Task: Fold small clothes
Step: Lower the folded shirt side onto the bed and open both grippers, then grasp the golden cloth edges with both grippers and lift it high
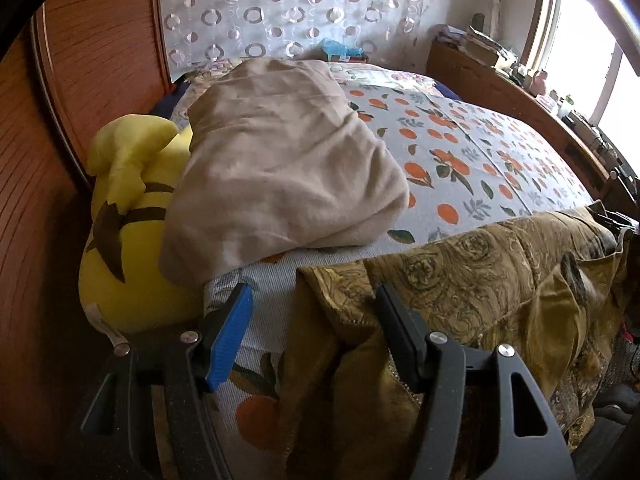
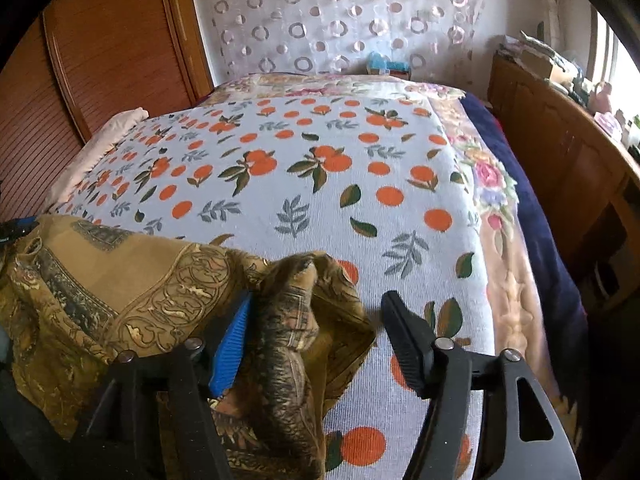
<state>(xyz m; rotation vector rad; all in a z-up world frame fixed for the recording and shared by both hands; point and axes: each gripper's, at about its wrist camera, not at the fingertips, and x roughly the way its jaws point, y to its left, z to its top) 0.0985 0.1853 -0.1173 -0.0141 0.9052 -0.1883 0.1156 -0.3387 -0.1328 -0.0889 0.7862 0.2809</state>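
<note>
An olive-gold patterned garment lies crumpled across the near edge of the bed. In the left wrist view one of its corners hangs between the jaws of my left gripper. The jaws stand wide: the black pad touches the cloth, while the blue pad is clear of it. In the right wrist view the same garment is bunched into a ridge beside the blue pad of my right gripper. That gripper is open, with bare bedspread showing before its black pad.
The bed wears a white bedspread printed with oranges. A beige blanket heap and a yellow plush toy sit at its left side, against a wooden wardrobe. A cluttered wooden cabinet runs along the right, under a window.
</note>
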